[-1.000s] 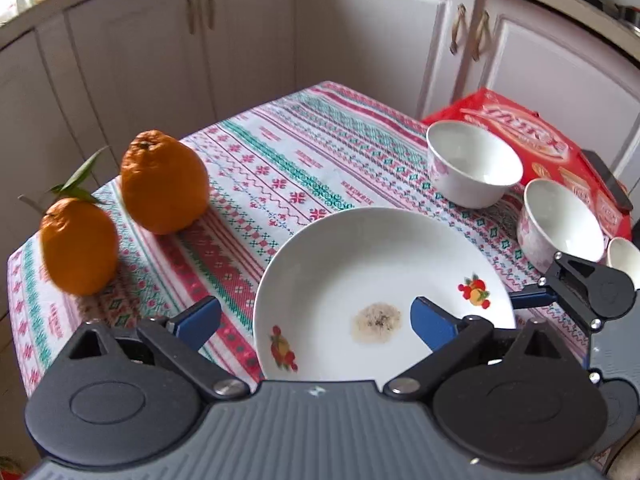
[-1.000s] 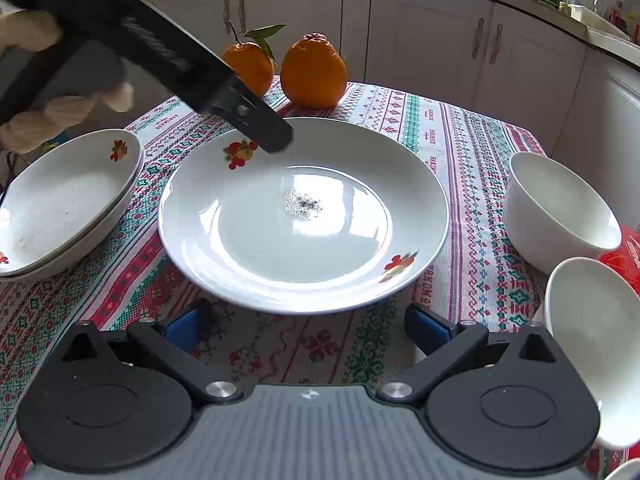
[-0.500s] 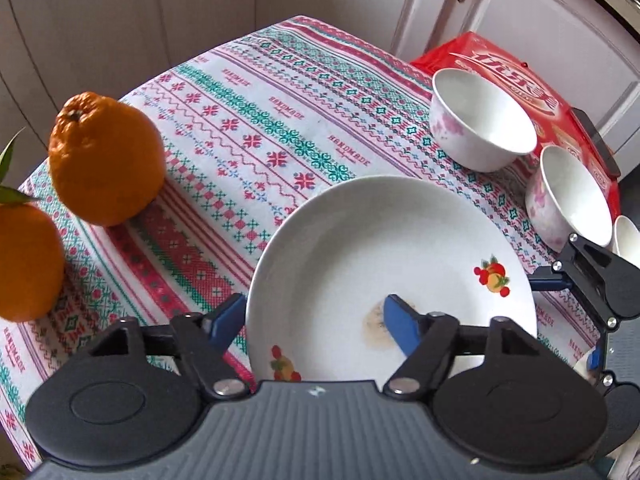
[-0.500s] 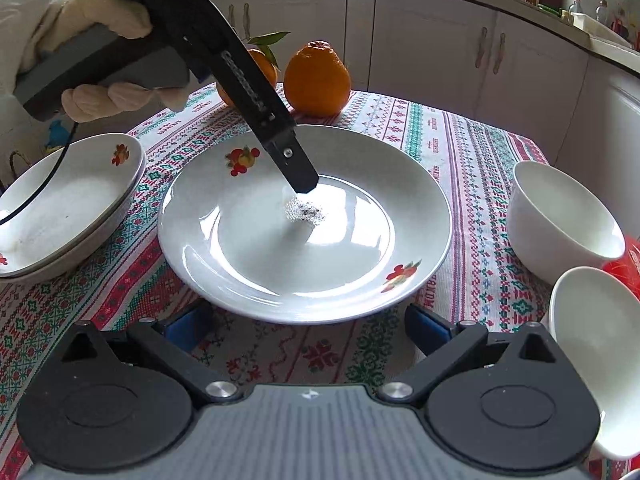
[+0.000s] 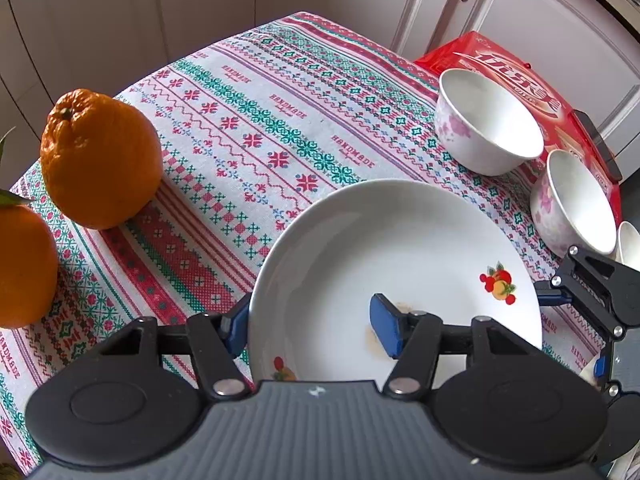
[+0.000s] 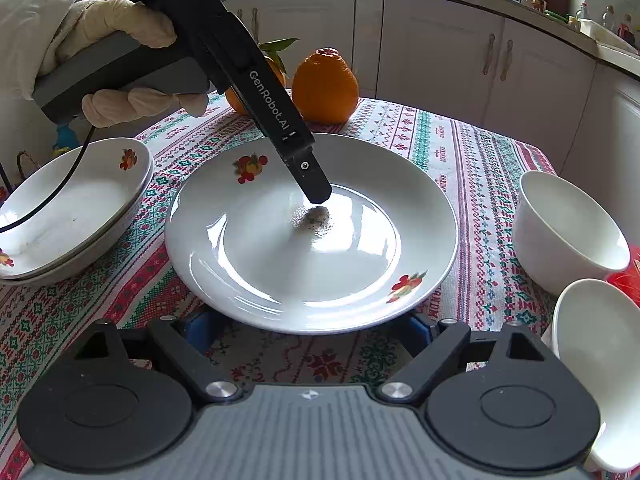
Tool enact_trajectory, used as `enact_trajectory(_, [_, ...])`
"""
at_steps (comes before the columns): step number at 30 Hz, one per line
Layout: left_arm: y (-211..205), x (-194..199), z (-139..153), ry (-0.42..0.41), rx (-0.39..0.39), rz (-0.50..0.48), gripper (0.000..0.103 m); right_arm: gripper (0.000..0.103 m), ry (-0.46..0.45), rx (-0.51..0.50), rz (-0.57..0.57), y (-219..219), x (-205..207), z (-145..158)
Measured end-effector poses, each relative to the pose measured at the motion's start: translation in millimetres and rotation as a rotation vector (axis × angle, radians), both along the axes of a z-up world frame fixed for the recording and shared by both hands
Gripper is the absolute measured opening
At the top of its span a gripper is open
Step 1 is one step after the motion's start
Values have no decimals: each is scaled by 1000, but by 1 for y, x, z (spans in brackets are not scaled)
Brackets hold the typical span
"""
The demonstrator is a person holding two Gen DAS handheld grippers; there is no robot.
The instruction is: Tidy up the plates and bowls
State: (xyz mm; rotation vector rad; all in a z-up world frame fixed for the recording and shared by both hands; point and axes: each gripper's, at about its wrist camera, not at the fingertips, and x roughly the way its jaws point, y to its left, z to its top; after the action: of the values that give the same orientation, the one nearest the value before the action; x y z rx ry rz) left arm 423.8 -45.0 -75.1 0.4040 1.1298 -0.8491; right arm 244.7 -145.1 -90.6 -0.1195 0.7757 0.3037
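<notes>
A white plate [image 5: 400,248] with fruit motifs and a small brown stain lies on the patterned tablecloth. My left gripper [image 5: 311,330] straddles its near-left rim. One blue pad sits just outside the edge and the other over the stain, and the jaws are closing without pressing. In the right wrist view its black finger [image 6: 312,184] comes down onto the plate [image 6: 280,272] from the upper left, held by a gloved hand [image 6: 120,32]. My right gripper [image 6: 310,328] is at the plate's near rim. Its jaws are closing and its blue pads are partly hidden under the edge.
Two stacked plates [image 6: 72,208] sit at the left. Two white bowls [image 6: 568,232] [image 6: 600,360] stand at the right beside a red box [image 5: 512,76] with a dark phone [image 5: 596,144] on it. Two oranges [image 5: 100,160] [image 5: 20,264] rest at the table's far edge, with cabinets behind.
My left gripper came down onto the plate and its jaws narrowed around the rim. The right gripper stayed in place while its jaws drew inward under the plate's near edge.
</notes>
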Motion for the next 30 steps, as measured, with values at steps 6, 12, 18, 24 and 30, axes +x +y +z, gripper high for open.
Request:
enact_trajectory(6, [0,0,0,-2,3,2,59,89,3,-2,4,0,0,1])
enact_trajectory(12, [2,-4,1,0,2,1,59,88,10,-11,7,1,-1,2])
enact_trajectory(18, [9,-13,5,15,-14,9,59,88,13,-30,14,2,-5,3])
enact_trajectory(24, [15,-24,9,15,-31,14,59,88,12,-48,28,2,-13,5])
enact_trajectory(30, [17,-34,13,1,-36,21,59,88,-1,-45,39,0,-18,12])
